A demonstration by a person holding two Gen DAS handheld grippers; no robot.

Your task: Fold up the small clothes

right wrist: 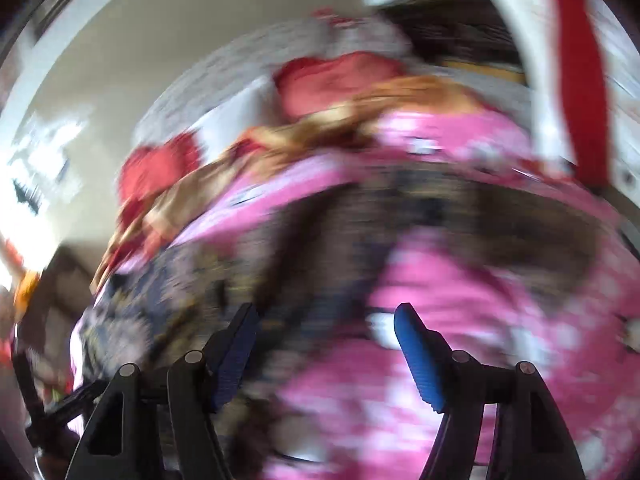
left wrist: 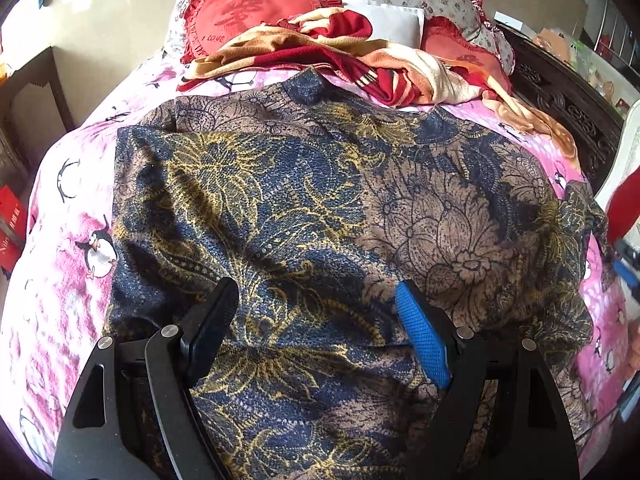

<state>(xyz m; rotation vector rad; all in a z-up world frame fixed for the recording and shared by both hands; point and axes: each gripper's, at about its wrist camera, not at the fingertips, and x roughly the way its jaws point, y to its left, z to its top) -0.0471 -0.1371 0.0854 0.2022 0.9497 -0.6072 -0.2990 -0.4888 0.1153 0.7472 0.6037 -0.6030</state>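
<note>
We see the patterned garment (left wrist: 320, 216) spread flat across the pink penguin-print bed cover (left wrist: 60, 280), blue, gold and brown. Our left gripper (left wrist: 318, 312) hovers over its near part, fingers wide apart, gripping nothing. In the blurred right view, our right gripper (right wrist: 326, 330) has its fingers apart too, nothing between them. A red and tan blanket (left wrist: 340, 60) lies heaped beyond.
</note>
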